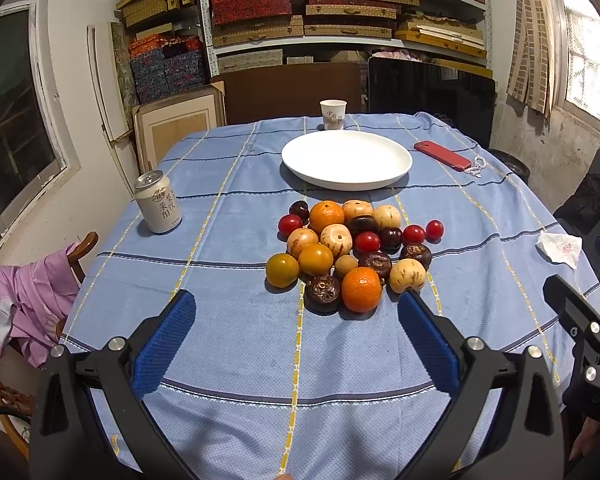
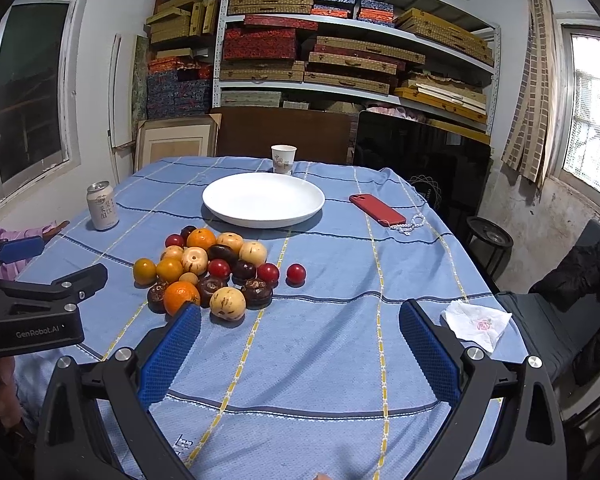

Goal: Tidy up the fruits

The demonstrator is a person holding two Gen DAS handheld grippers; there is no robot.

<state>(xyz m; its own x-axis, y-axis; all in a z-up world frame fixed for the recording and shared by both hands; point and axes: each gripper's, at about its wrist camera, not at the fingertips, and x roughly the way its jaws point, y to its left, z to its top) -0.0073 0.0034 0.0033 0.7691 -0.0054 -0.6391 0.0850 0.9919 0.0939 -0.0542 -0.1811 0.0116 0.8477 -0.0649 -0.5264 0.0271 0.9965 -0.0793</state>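
Observation:
A pile of fruit (image 1: 350, 250) lies mid-table on the blue cloth: oranges, red tomatoes, pale and dark round fruits. It also shows in the right wrist view (image 2: 214, 270). A white plate (image 1: 346, 159) stands empty behind the pile and shows in the right wrist view too (image 2: 263, 199). My left gripper (image 1: 296, 304) is open and empty, just in front of the pile. My right gripper (image 2: 300, 314) is open and empty, to the right of the pile's front.
A drink can (image 1: 158, 203) stands at the left. A paper cup (image 1: 333, 114) is behind the plate. A red phone (image 1: 442, 154) and a bead bracelet (image 1: 477, 167) lie right of the plate. A crumpled tissue (image 2: 476, 324) lies near the right edge.

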